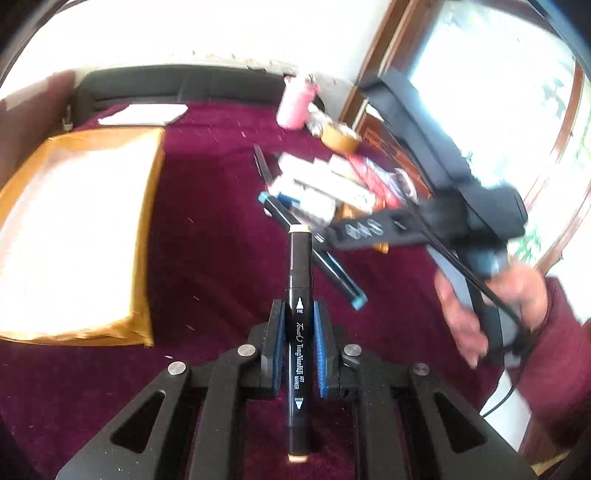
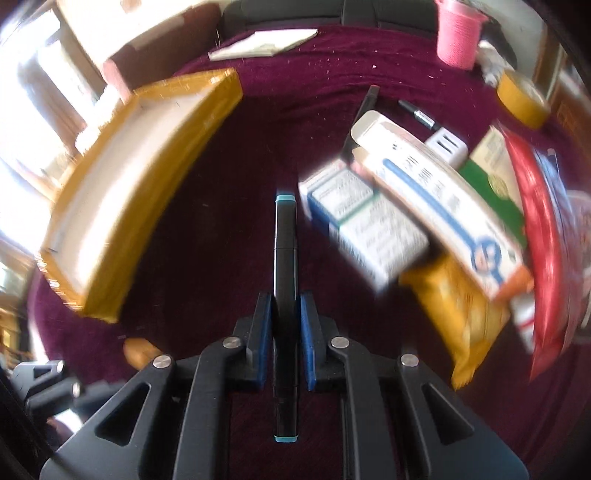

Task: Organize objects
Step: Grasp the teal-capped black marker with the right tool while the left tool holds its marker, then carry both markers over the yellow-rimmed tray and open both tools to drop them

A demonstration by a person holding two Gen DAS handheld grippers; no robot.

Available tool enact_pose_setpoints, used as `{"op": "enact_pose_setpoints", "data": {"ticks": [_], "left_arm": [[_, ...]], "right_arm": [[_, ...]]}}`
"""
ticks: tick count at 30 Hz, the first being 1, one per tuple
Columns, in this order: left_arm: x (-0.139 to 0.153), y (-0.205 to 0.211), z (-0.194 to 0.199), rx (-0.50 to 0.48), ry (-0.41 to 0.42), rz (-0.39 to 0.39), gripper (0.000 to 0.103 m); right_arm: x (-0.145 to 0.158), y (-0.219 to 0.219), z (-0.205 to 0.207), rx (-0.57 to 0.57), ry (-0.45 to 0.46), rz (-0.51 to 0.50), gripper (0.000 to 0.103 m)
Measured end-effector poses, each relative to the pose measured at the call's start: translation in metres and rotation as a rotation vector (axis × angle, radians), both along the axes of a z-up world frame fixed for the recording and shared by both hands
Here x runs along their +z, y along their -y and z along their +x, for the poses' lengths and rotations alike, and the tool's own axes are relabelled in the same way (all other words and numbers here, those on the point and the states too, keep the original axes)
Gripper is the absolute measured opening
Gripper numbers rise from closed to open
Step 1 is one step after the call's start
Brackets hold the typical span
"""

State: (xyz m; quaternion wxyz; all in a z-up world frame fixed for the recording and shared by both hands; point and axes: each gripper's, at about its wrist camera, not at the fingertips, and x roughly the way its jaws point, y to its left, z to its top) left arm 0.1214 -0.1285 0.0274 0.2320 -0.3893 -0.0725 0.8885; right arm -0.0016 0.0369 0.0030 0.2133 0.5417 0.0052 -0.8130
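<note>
Two pens, two claws

Left claw (image 1: 298,345) was clamped on the beige-tip marker (image 1: 299,295). Right claw (image 2: 286,328) gripped the blue-tip marker (image 2: 285,258). Both pens ran lengthwise w/ the fingers, above the red worktop (image 2: 221,184). The yellow box (image 2: 129,184) lay left & ahead of each, closer to the left claw, I'd guess.

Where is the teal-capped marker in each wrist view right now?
Left wrist view: the teal-capped marker lies diagonally right of centre, crossing behind the beige-capped marker, its upper part hidden by the right gripper.
Right wrist view: centre, the marker stands vertically between the blue fingers.
Shared landmark: the pink cup.
</note>
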Motion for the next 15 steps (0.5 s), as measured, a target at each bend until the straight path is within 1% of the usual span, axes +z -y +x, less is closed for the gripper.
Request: {"op": "enact_pose_setpoints", "data": {"ticks": [2, 6, 11, 15], "left_arm": [[0.010, 0.016, 0.006, 0.029, -0.023, 0.022, 0.012], [0.029, 0.035, 0.010, 0.078, -0.067, 0.052, 0.012], [0.057, 0.062, 0.016, 0.130, -0.156, 0.071, 0.012], [0.074, 0.093, 0.006, 0.170, -0.190, 0.072, 0.012]], "right_arm": [[0.010, -0.006, 0.009, -0.008, -0.008, -0.065, 0.012], [0.031, -0.009, 0.022, 0.007, -0.029, -0.139, 0.012], [0.063, 0.016, 0.037, 0.043, -0.064, -0.212, 0.012], [0.077, 0.037, 0.038, 0.073, -0.075, -0.258, 0.013]]}}
